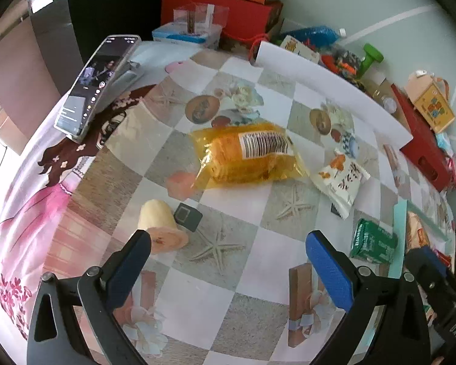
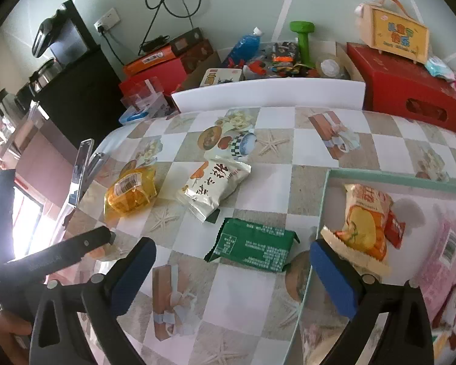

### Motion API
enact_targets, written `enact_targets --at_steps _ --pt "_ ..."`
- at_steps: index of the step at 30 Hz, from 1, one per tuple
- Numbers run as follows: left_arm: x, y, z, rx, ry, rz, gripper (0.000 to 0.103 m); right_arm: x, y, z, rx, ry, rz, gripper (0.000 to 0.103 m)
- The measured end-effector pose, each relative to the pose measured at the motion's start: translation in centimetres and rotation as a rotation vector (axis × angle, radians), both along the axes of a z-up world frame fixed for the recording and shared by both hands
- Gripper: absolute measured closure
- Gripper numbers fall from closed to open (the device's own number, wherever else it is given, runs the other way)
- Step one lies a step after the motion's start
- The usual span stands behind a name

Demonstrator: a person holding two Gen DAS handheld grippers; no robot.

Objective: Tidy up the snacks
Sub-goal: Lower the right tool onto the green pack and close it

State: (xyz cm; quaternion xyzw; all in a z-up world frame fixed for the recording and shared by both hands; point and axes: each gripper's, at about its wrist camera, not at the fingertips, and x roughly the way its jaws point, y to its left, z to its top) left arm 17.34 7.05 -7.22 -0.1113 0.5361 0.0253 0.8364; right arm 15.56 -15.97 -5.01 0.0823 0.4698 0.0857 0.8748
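My left gripper (image 1: 229, 263) hangs open over the checkered tablecloth, nothing between its blue pads. Ahead of it lie a yellow bag (image 1: 246, 155) with a barcode, a white snack packet (image 1: 340, 179) and a green packet (image 1: 374, 240). A cream roll (image 1: 161, 225) and a small dark sachet (image 1: 188, 216) sit by its left finger. My right gripper (image 2: 232, 273) is open too, with the green packet (image 2: 252, 243) just beyond its fingertips. The teal-rimmed tray (image 2: 328, 188) at right holds an orange snack bag (image 2: 364, 225), a small red packet (image 2: 395, 228) and a pink packet (image 2: 443, 252).
A phone on a stand (image 1: 91, 85) stands at the table's left edge. A white board (image 2: 267, 94) runs upright along the back, with red boxes (image 2: 410, 91), a green dumbbell (image 2: 302, 36) and mixed clutter behind it. A black cabinet (image 2: 85, 91) stands at far left.
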Motion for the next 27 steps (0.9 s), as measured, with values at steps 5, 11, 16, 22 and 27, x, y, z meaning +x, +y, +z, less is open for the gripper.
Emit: enact_targets --at_steps 5,11,16,22,27 --pt "0.5 -0.4 -0.7 -0.008 0.025 -0.023 0.002 1.2 0.4 -0.7 -0.007 0.031 0.037 0.006" --pt "0.8 -0.6 -0.8 -0.015 0.026 -0.044 0.002 3.8 1.9 -2.1 -0.043 0.098 0.072 0.01" --pt "0.9 -0.2 -0.9 -0.026 0.029 -0.031 0.002 5.5 3.3 -2.8 -0.127 0.11 0.114 0.01" --pt "0.9 0.0 -0.9 -0.028 0.031 -0.021 0.002 7.1 3.3 -4.2 -0.13 0.163 0.124 0.01" --pt "0.9 0.0 -0.9 -0.029 0.031 -0.02 0.002 5.8 3.2 -4.8 -0.106 0.188 0.131 0.01"
